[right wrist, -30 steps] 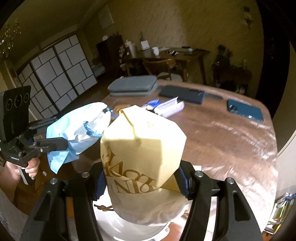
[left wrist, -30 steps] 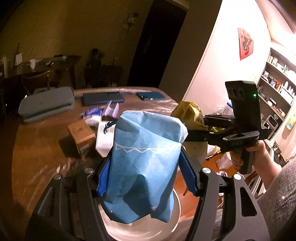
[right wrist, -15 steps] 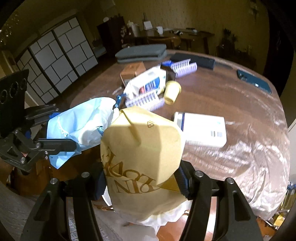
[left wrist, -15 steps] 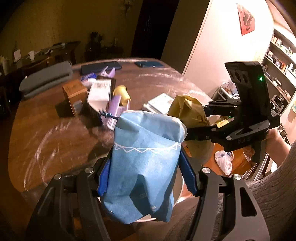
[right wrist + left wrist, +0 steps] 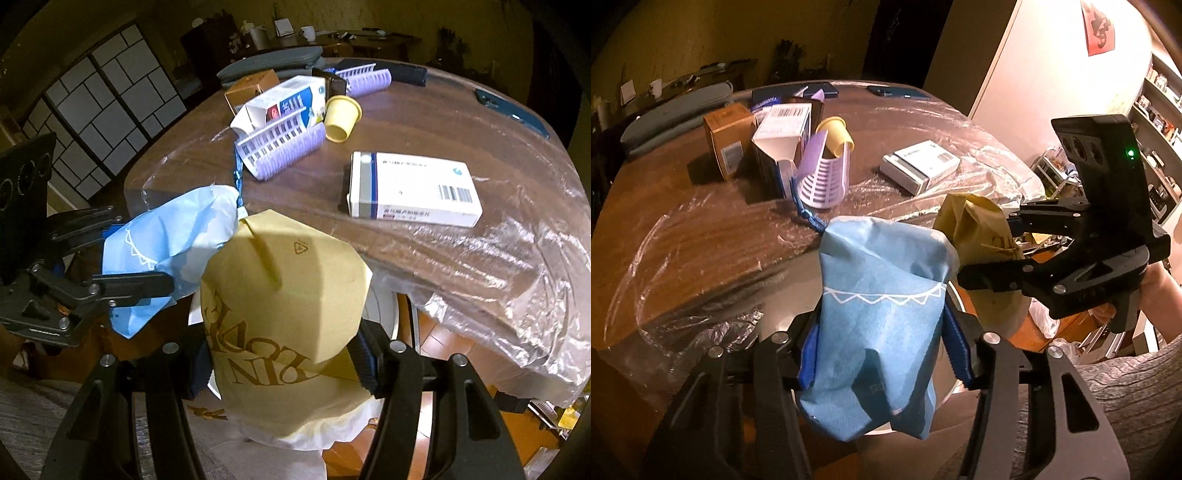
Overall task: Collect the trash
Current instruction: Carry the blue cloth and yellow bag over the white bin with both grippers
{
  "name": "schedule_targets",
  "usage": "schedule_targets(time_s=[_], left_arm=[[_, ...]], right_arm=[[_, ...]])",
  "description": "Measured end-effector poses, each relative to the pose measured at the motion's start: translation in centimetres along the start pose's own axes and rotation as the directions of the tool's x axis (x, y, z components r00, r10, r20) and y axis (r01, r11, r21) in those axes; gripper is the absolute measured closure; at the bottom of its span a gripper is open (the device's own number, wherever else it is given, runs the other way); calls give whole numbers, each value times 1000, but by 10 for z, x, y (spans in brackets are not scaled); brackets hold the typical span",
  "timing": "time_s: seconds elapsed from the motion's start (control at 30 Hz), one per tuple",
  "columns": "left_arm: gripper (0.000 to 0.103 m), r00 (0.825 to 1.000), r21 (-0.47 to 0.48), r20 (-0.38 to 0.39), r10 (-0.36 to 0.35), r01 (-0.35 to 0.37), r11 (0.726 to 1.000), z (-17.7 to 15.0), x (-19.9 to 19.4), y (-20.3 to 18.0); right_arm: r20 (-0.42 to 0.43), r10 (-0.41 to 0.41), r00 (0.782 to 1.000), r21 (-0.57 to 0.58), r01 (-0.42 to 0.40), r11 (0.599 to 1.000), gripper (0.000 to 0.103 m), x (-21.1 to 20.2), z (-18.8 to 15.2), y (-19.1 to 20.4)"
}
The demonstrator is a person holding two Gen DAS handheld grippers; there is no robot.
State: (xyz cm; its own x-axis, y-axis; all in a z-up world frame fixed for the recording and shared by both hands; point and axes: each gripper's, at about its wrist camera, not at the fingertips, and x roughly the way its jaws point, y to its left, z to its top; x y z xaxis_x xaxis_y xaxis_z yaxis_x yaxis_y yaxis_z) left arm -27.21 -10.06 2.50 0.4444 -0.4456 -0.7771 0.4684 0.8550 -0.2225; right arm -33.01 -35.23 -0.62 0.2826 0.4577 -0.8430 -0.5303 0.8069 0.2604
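My left gripper (image 5: 882,354) is shut on a crumpled blue bag (image 5: 879,325), held off the near edge of the table above a round white bin rim (image 5: 955,295). My right gripper (image 5: 284,354) is shut on a yellow paper bag (image 5: 284,302) with brown lettering, also held beside the table edge over the white bin (image 5: 386,314). The two bags hang next to each other; the yellow bag (image 5: 979,236) shows right of the blue one, and the blue bag (image 5: 173,236) shows left of the yellow one.
The wooden table (image 5: 424,122), under clear plastic film, holds a white medicine box (image 5: 413,192), a purple ribbed tray (image 5: 280,147), a yellow cup (image 5: 341,118), a milk carton (image 5: 280,103), a brown box (image 5: 727,140), dark phones and grey pads. Shelves (image 5: 1160,122) stand right.
Both grippers have pulled back and up from the table with their bags. More of the table's items have come into view and look farther away.
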Motion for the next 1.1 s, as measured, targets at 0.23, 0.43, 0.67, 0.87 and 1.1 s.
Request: schedule_targets(time_s=[0.23,0.43,0.67,0.87,1.1], left_arm=[[59,999,0,-31,-17,17,1000,-7,17,0],[61,999,-5,-33,-15,15,1000,-9,21,1],[63,999,3,-32,-13,13,1000,-8,21,-1],[66,999,12,-34,-10,10,1000,-8,20,-2],[69,999,10,-34,-12,12,1000,-10,19,-2]], right_arm=[[-22,11,1000,19,-11,1000,42,16,-2,-5],[-30,23,999,34,-22,999,42,23,-5,-8],[-22,23,999,38,-22,999,42,23,-4,-8],[-25,20,999,45,-19,999,42,25,-4,-8],[-34,22,999,56,-20,998,42,29,-7,-9]])
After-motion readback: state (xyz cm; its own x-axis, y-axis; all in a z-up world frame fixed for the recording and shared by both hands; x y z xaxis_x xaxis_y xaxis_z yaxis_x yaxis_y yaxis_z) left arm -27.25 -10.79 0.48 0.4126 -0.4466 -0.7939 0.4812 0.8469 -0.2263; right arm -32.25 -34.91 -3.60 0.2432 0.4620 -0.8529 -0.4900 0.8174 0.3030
